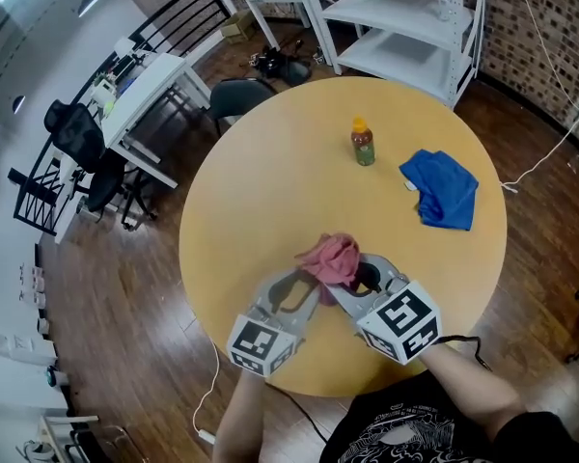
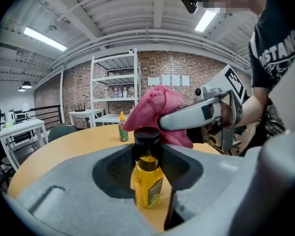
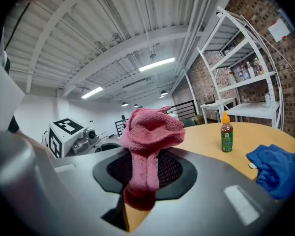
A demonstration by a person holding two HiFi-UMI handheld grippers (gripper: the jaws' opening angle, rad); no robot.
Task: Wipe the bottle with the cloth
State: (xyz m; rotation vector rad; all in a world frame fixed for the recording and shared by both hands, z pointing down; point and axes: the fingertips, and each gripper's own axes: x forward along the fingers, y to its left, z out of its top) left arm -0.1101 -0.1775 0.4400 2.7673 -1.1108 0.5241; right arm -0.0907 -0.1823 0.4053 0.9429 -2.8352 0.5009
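Note:
A small bottle (image 2: 148, 183) of yellow liquid with a black cap stands upright between the jaws of my left gripper (image 2: 147, 156), which is shut on it just above the round wooden table (image 1: 261, 191). My right gripper (image 3: 145, 173) is shut on a bunched pink cloth (image 3: 150, 132). The cloth (image 2: 155, 107) hangs just behind and above the bottle's cap, close to it; whether it touches I cannot tell. In the head view both grippers meet at the table's near edge, the left gripper (image 1: 309, 292) under the pink cloth (image 1: 331, 257), which hides the bottle, and the right gripper (image 1: 352, 283) beside it.
A green sauce bottle (image 1: 363, 144) with an orange cap stands near the table's middle, far side. A crumpled blue cloth (image 1: 442, 188) lies at the right. White shelving (image 1: 405, 27), desks and chairs stand beyond the table.

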